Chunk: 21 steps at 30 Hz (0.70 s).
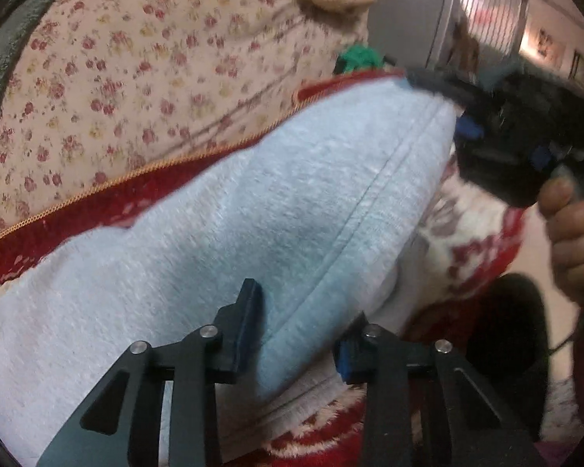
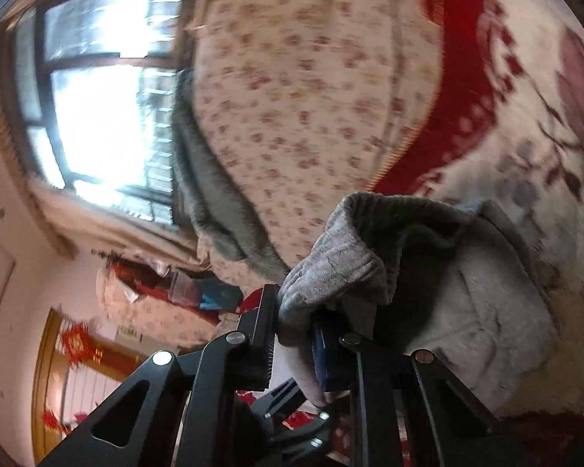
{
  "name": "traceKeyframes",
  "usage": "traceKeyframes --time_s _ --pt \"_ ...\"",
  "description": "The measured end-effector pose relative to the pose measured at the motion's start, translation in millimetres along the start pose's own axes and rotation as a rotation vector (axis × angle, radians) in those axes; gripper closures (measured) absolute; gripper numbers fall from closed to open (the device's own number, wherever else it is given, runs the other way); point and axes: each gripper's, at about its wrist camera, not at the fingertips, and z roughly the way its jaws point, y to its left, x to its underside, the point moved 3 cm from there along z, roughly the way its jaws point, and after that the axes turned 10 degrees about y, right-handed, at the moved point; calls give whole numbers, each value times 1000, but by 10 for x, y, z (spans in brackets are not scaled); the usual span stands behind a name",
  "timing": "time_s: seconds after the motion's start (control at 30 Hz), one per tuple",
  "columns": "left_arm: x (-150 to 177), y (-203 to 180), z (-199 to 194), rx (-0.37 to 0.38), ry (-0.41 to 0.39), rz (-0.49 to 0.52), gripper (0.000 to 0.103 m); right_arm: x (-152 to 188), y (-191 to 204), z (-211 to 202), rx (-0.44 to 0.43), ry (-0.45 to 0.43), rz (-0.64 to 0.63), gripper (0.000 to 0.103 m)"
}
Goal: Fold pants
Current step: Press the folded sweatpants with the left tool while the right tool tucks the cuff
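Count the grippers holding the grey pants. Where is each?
2. The left gripper pinches a fold at the near end; the right gripper clamps the far end of the grey pants.

A home bedroom: floral quilt (image 2: 292, 89) and red blanket (image 2: 467, 78) on a bed, curtained window (image 2: 97, 89), red door ornaments (image 2: 76, 344).

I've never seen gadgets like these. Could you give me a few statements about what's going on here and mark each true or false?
1. The right tool grips a ribbed end of the light grey fleece pants. True.
2. The pants lie on a bare wooden floor. False: they lie on a red and white patterned blanket.
3. A cream floral quilt sits beside the pants. True.
4. The left tool has a fold of the pants between its fingers. True.
5. The pants are bright green. False: they are light grey.
6. No window is visible. False: the right wrist view shows a bright window.
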Motion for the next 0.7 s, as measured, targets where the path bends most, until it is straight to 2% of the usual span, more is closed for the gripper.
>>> traceKeyframes --time_s 0.1,0.17,0.2,0.3,0.37,0.4,0.43,0.5,0.57,0.63,0.7 --pt "53 -28 -116 34 -7 19 70 135 86 -98 14 3 -41 86" --pt "130 -80 -42 41 26 43 70 251 26 -145 59 11 -56 86" --pt "215 -129 67 48 62 63 70 325 -61 -164 108 18 -53 86" --pt "435 -250 408 16 158 109 70 488 -505 -207 204 38 31 86" --pt "516 -303 541 -16 163 131 70 577 -864 -173 292 67 93 82" --pt "535 -332 577 -35 152 145 70 633 -1052 -163 363 85 117 82" --pt "533 -339 571 -36 151 144 70 675 -1163 -173 377 93 144 81" --pt "504 -314 478 -15 141 119 69 751 -1259 -299 263 59 213 70" --pt "464 -254 379 32 138 82 62 805 -1215 -480 253 -9 209 9" --pt "428 -215 297 52 118 55 46 828 -1202 -555 240 -48 198 6" --pt "409 -205 228 63 81 38 39 797 -1234 -468 228 -4 200 6"
